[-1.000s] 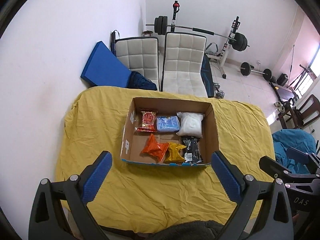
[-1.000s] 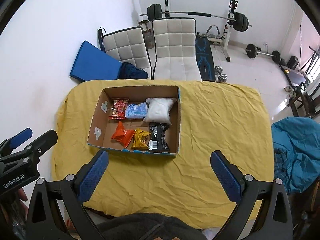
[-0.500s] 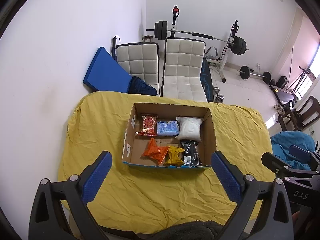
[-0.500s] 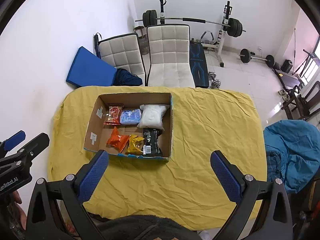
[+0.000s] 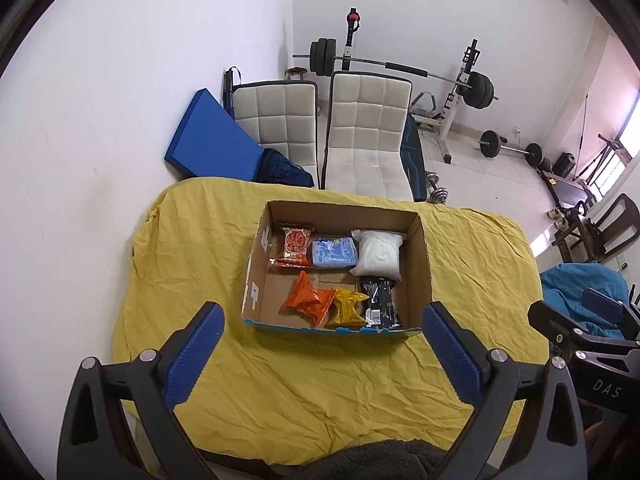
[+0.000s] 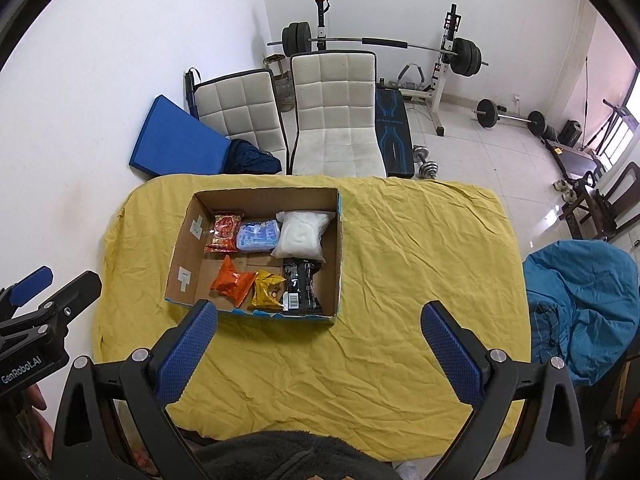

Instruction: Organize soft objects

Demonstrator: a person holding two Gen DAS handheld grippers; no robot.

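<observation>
An open cardboard box (image 5: pixel 423 256) (image 6: pixel 340 240) sits on the yellow-covered table (image 5: pixel 192 248) (image 6: pixel 420 248). Inside lie a red packet (image 5: pixel 295 245) (image 6: pixel 225 233), a light blue packet (image 5: pixel 334 252) (image 6: pixel 258 236), a white bag (image 5: pixel 379 253) (image 6: pixel 302 236), an orange packet (image 5: pixel 308 299) (image 6: pixel 232 282), a yellow packet (image 5: pixel 347 307) (image 6: pixel 267 288) and a black packet (image 5: pixel 380 301) (image 6: pixel 301 286). My left gripper (image 5: pixel 326 354) is open and empty, high above the table's near side. My right gripper (image 6: pixel 320 354) is open and empty, likewise held high and back.
Two white padded chairs (image 5: pixel 366 136) (image 5: pixel 280 124) and a blue mat (image 5: pixel 210 140) stand behind the table. A barbell rack (image 5: pixel 400 68), weights and a blue beanbag (image 6: pixel 580 304) lie on the right. A white wall is at the left.
Both grippers have risen and pulled back; the box and table look smaller and lower in view. The box's contents have not moved. Both grippers stay open.
</observation>
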